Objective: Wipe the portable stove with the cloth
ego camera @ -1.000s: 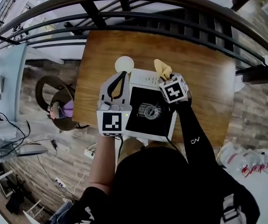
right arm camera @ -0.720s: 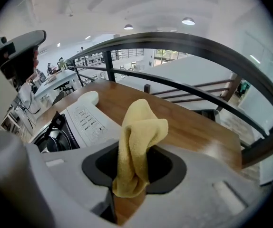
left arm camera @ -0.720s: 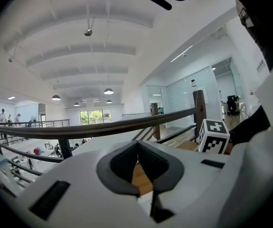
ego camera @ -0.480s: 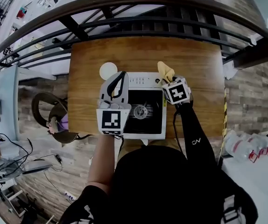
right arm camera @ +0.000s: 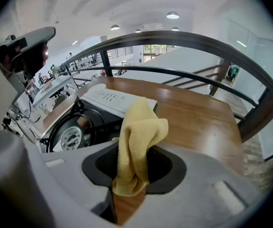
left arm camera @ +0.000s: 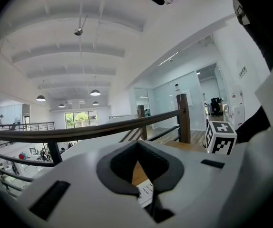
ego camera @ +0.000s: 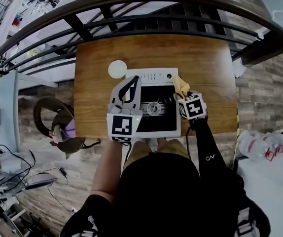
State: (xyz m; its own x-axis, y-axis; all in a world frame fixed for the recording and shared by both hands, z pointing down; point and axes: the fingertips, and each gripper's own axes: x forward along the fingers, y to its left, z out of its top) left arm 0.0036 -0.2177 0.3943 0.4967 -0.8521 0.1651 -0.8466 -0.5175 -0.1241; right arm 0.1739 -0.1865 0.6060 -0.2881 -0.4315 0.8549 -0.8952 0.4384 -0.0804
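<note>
since half a second ago the left gripper stays over the left side of the white portable stove with a black top and round burner. the small white round disc still lies on the brown wooden table just off the stove's far left corner. the right gripper has slid from the stove's far right corner to its right edge, taking the crumpled yellow cloth along. print on the stove's control strip is too small to read, and the white logo on the black sleeve is unclear. the left gripper's fingers meet tip to tip with nothing between them. the right gripper's fingers clamp the cloth, which stands up bunched between them at the stove's right rim; whether it touches the stove i cannot tell.
</note>
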